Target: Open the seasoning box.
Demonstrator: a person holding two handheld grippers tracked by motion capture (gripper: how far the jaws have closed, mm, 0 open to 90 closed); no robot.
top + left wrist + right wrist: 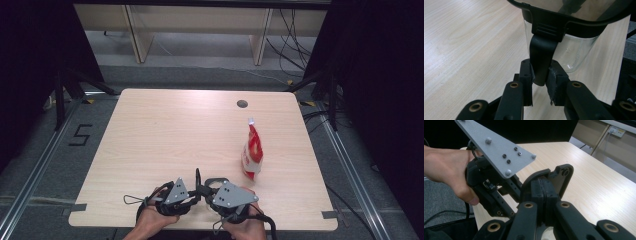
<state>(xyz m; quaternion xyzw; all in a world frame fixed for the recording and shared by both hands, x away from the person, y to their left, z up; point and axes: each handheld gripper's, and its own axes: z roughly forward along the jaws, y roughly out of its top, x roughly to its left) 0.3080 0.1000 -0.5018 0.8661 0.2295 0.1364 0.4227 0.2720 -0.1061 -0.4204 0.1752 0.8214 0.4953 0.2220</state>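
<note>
while your two tools crowd over it in the high view, the clear jug (564, 50) sits at the near edge of the bench (165, 135), its base cut off in the left gripper view. your left hand-held gripper (541, 80) is clamped on the jug's black handle (541, 60). your right hand-held gripper (544, 192) has its pads pressed together on the black lid (560, 176), whose far side is hidden. a red-and-white snack bag (252, 152) stands well apart, to the right.
</note>
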